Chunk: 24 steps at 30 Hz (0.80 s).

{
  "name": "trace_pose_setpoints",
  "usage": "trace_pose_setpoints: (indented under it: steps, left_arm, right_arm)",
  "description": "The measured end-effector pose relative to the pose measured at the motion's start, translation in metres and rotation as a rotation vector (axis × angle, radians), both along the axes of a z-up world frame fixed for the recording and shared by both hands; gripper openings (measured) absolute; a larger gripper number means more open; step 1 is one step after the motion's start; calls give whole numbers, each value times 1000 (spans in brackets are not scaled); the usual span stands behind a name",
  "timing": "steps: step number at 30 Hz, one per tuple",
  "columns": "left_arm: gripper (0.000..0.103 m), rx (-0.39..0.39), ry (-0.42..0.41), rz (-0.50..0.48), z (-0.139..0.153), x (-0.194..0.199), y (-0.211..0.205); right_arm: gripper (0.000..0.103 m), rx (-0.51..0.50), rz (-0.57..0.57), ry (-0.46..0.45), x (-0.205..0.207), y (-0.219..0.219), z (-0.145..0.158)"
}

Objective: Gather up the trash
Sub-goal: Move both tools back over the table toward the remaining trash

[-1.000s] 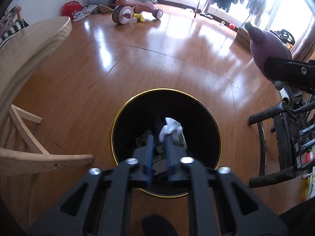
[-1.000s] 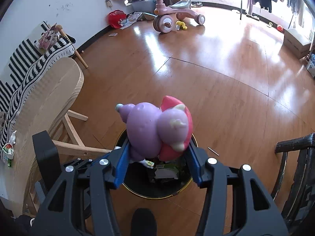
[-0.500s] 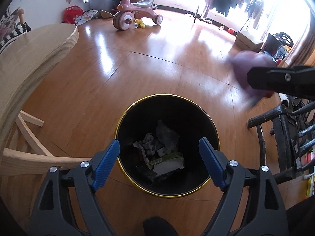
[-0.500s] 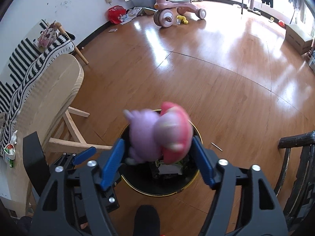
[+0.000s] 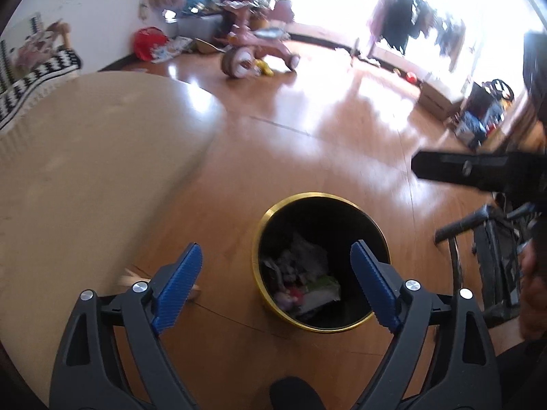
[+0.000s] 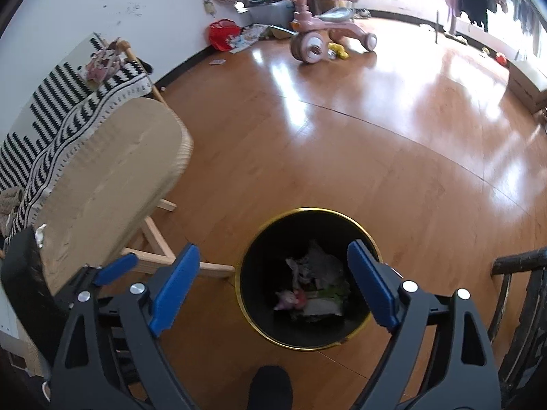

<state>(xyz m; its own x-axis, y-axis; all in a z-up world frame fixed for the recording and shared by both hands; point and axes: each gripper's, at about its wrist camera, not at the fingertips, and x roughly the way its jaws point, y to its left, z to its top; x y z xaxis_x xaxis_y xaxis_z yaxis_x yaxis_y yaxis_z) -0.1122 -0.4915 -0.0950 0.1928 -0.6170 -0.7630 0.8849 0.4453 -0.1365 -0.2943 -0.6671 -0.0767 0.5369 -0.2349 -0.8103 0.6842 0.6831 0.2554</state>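
Both grippers hang over the bin with nothing between their blue ribbed pads: the left gripper (image 5: 276, 285) and the right gripper (image 6: 273, 283) have their jaws wide and opening further. Just beneath them stands the round black waste bin with a gold rim (image 6: 301, 210), and in its bottom lies the trash: crumpled grey and white paper and wrappers (image 6: 321, 266) with a small purple and pink soft toy (image 6: 290, 299) on the near left of the heap. All of it looks light and yielding; the paper would crush under a pinch, and the toy is probably best taken across its plump middle. The glossy brown wooden floor (image 6: 376, 143) looks slick. To the left stands a pale wooden table (image 6: 112, 171), and far off a pink tricycle (image 6: 321, 34).
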Motion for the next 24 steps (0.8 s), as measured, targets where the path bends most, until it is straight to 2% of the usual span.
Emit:
trace_pose_setpoints:
  steps: [5, 10, 13, 18, 24]
  left_arm:
    - [88, -48, -14, 116, 36, 39, 56]
    - [88, -54, -109, 259, 70, 84, 140]
    - [88, -42, -152, 376, 82, 115, 206]
    - [89, -4, -178, 595, 85, 163, 331]
    - [89, 73, -169, 787, 64, 204, 441]
  right_arm:
    - [86, -19, 78, -46, 39, 36, 19]
    - [86, -10, 213, -96, 100, 92, 30]
    - [86, -2, 313, -122, 145, 137, 35]
    - [86, 21, 502, -156, 225, 230, 45]
    - [86, 8, 696, -159, 293, 342, 44]
